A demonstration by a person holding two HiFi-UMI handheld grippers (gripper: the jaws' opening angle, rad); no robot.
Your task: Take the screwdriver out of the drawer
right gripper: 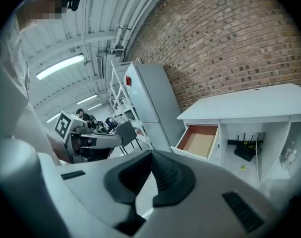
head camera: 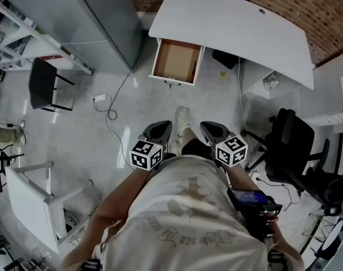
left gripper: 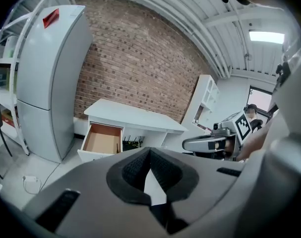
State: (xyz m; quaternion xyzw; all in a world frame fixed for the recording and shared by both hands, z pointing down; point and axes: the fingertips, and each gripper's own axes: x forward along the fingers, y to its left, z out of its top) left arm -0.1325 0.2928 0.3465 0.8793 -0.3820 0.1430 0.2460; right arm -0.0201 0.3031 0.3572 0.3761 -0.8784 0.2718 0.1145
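The white desk (head camera: 233, 24) stands some way ahead of me against the brick wall, its drawer (head camera: 174, 60) pulled open. A thin dark tool, likely the screwdriver (head camera: 194, 70), lies along the drawer's right side, and shows faintly as the same dark sliver (left gripper: 117, 147) in the left gripper view. The left gripper (head camera: 159, 131) and the right gripper (head camera: 215, 131) are held close to my body, far from the drawer. The jaws of both meet at their tips with nothing between them. The open drawer (right gripper: 200, 140) also appears in the right gripper view.
A grey fridge (head camera: 100, 18) stands left of the desk. A black chair (head camera: 43, 83) and a white table (head camera: 30, 199) are at my left, an office chair (head camera: 290, 145) at my right. A cable with a plug (head camera: 101, 99) trails across the floor.
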